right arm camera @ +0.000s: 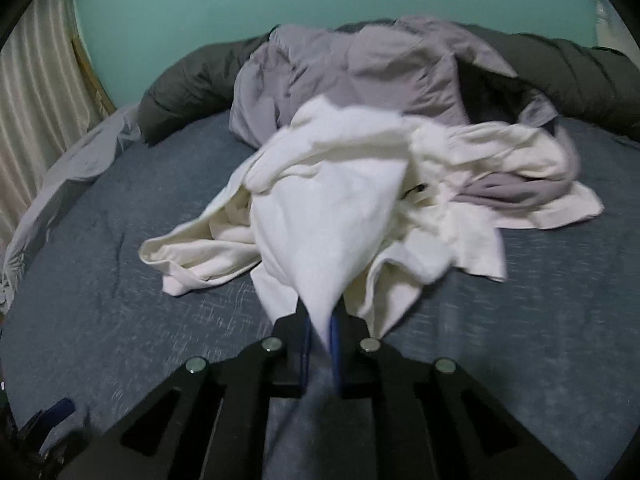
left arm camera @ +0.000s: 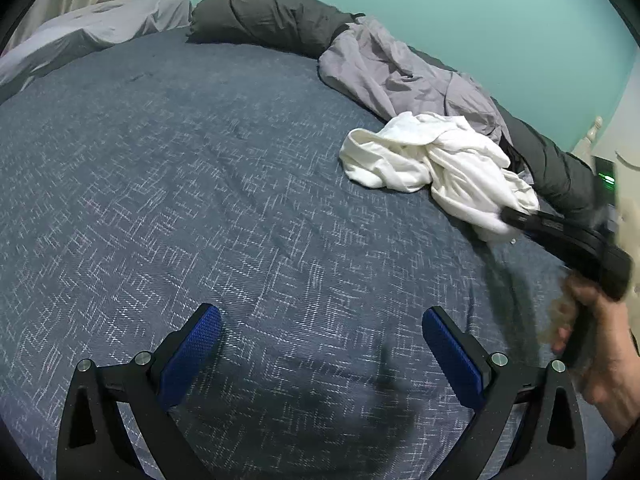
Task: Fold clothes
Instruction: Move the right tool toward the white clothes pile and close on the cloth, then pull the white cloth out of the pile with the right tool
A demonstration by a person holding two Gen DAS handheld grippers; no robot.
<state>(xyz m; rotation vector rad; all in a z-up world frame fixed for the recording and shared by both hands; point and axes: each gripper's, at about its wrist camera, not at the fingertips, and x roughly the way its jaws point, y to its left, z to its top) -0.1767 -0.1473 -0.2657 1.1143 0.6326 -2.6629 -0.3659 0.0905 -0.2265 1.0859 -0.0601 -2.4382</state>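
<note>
Black two-finger right gripper [right arm camera: 320, 332] with blue pads: pressed together on a corner of the crumpled white cotton garment [right arm camera: 332, 200], which lies bunched on the blue-grey woven bedspread [right arm camera: 120, 264]. Left gripper [left arm camera: 322, 344]: spread wide, holding nothing, over bare bedspread. Step judged: drawing the garment out; next calls for spreading it flat. Beyond, touching it: rumpled lilac sheet [right arm camera: 352, 64], dark grey bolster [right arm camera: 184, 92], crowding the far side.
</note>
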